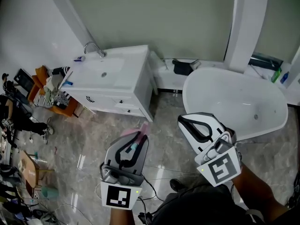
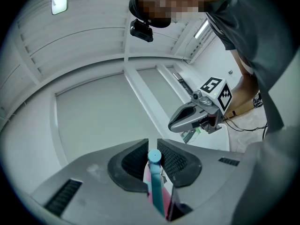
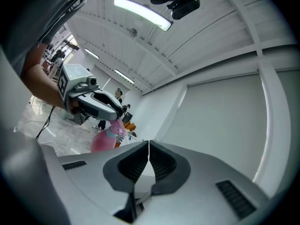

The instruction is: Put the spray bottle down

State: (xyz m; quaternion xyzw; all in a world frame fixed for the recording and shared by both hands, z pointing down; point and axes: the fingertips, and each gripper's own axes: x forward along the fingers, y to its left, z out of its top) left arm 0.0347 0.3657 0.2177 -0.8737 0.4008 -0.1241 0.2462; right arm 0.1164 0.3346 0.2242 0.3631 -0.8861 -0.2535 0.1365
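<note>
The spray bottle (image 1: 141, 129) is pink with a teal head. My left gripper (image 1: 139, 137) is shut on it and holds it in the air above the floor, low in the head view. In the left gripper view the teal nozzle (image 2: 154, 156) and the pink body (image 2: 151, 187) sit clamped between the jaws. The right gripper view shows the pink bottle (image 3: 104, 138) hanging under my left gripper (image 3: 108, 110). My right gripper (image 1: 186, 119) is held to the right of it, shut with nothing in it; its jaw tips touch (image 3: 149, 143).
A white vanity (image 1: 123, 91) with a basin and tap (image 1: 93, 48) stands ahead on the left. A white bathtub (image 1: 262, 125) is ahead on the right. Clutter lines the left wall (image 1: 28, 125). Cables (image 1: 154, 191) lie on the marble floor near a shoe.
</note>
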